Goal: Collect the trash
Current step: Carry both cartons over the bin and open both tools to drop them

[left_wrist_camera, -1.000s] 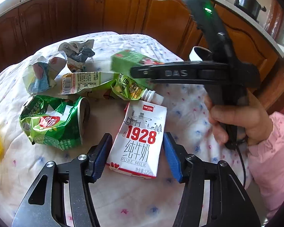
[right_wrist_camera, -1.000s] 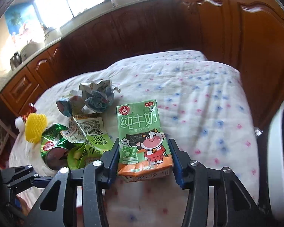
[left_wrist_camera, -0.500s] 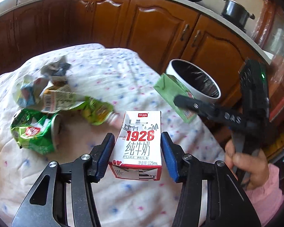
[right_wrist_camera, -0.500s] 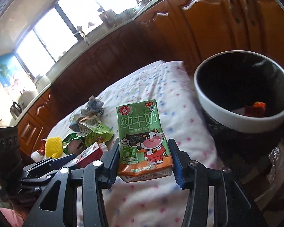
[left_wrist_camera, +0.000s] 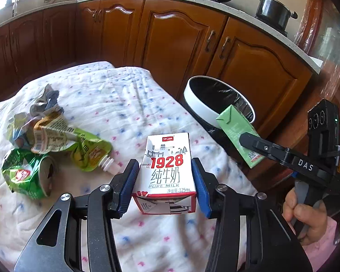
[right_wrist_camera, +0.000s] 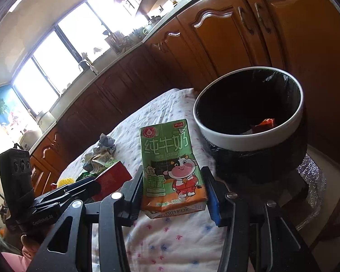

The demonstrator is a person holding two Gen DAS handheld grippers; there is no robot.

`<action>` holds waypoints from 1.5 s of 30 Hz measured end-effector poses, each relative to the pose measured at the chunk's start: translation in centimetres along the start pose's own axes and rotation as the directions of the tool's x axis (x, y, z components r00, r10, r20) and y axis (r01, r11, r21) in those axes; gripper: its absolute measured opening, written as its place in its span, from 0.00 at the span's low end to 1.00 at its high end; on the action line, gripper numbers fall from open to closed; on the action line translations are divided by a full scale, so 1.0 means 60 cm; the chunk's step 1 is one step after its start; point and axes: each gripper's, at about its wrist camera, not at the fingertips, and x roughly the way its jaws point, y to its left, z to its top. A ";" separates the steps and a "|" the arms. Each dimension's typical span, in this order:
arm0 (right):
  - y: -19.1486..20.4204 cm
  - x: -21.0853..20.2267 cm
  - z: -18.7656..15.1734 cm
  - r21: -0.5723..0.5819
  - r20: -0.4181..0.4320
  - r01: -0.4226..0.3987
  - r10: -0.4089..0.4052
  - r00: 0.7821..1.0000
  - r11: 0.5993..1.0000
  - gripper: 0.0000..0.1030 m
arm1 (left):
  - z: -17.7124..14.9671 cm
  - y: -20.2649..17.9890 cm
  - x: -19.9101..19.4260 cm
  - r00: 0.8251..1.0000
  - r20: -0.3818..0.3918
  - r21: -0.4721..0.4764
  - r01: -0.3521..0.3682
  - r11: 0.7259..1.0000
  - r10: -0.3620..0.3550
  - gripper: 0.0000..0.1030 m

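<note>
Cartons — red one (left_wrist_camera: 170, 170) clamped in left tongs (left_wrist_camera: 167, 181), green one (right_wrist_camera: 172, 165) in right tongs (right_wrist_camera: 173, 190) — look light, crushable; grip flat sides gently.

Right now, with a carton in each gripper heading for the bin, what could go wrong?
1. The green milk carton in the right gripper looks short of the bin; releasing now could drop it on the tablecloth or floor.
2. The left gripper with the 1928 milk carton trails close beside the right; they could collide at the rim.
3. The soft cartons may slip or leak if squeezed.
</note>
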 end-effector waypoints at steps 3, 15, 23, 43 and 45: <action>-0.006 -0.011 0.006 0.006 0.021 0.007 -0.007 1.000 1.000 0.47 | 0.009 -0.012 -0.002 1.000 0.020 0.015 0.006 1.000 -0.007 0.45; -0.049 -0.048 0.037 0.032 0.079 0.068 -0.071 0.994 0.997 0.47 | 0.055 -0.060 0.013 0.998 0.053 0.061 0.036 0.997 -0.039 0.45; -0.079 -0.040 0.071 0.045 0.072 0.124 -0.127 0.989 0.991 0.47 | 0.085 -0.101 0.041 0.997 0.056 0.099 0.053 0.994 -0.059 0.45; -0.153 0.030 0.156 0.013 -0.009 0.246 -0.246 0.969 0.969 0.47 | 0.198 -0.183 0.178 1.000 0.018 0.195 0.008 0.981 -0.012 0.45; -0.158 0.032 0.155 0.016 -0.014 0.247 -0.247 0.969 0.969 0.47 | 0.203 -0.188 0.189 1.000 0.010 0.205 0.005 0.979 -0.007 0.45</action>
